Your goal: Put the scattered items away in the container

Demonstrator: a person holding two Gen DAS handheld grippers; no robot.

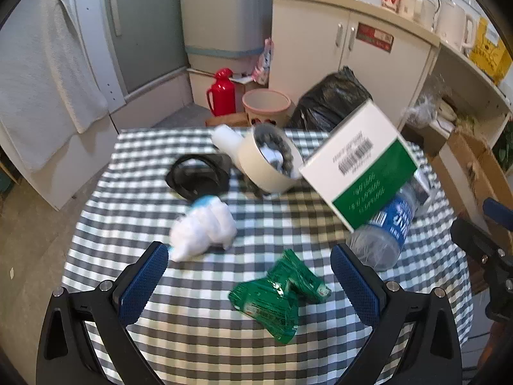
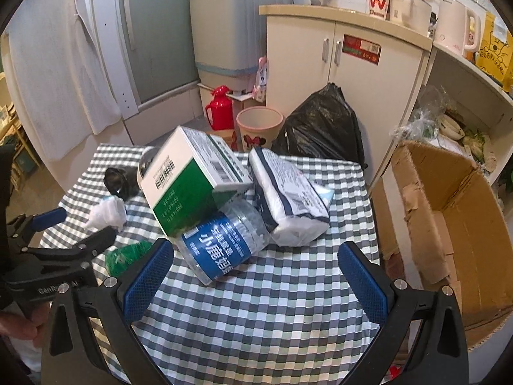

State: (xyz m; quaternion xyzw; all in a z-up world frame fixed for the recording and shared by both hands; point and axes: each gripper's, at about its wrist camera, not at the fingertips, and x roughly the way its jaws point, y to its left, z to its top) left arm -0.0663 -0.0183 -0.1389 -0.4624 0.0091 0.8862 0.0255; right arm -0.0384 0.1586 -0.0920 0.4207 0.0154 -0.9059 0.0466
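Left gripper [image 1: 250,272] jaws wide apart, empty, hovering over the grey-and-white checked tablecloth [image 1: 192,337]. Between its blue fingertips lies a crumpled green foil wrapper [image 1: 275,301], print too small to read. Just ahead of the left finger: a crumpled white plastic bag [image 1: 203,229] with a light blue edge. Further ahead, a black ring-shaped object [image 1: 197,176], blurred. Ahead and slightly right, a cream roll of masking tape [image 1: 267,163] tipped on edge, dark beads inside it.

Right gripper [image 2: 256,276] also spread open, holding nothing. Straight ahead, close to its left finger, a clear plastic bottle with blue label [image 2: 221,243] lies on its side; the label shows white Chinese characters. A white-and-green cardboard box [image 2: 189,186] with barcodes leans tilted on top of the bottle. Ahead, right of the bottle and touching it, a white soft tissue pack with navy stripes [image 2: 288,199], text not legible.

Right of the right gripper, off the table, an open brown cardboard carton [image 2: 449,211] stands; no table items visible in it. Past the table on the floor: a pink bin [image 2: 259,128], red thermos [image 2: 219,109], black rubbish bag [image 2: 323,131]. A paper cup [image 2: 378,4] with a red "W" sits on the cream cabinet. The left gripper's frame reads "GenR…", partly hidden.
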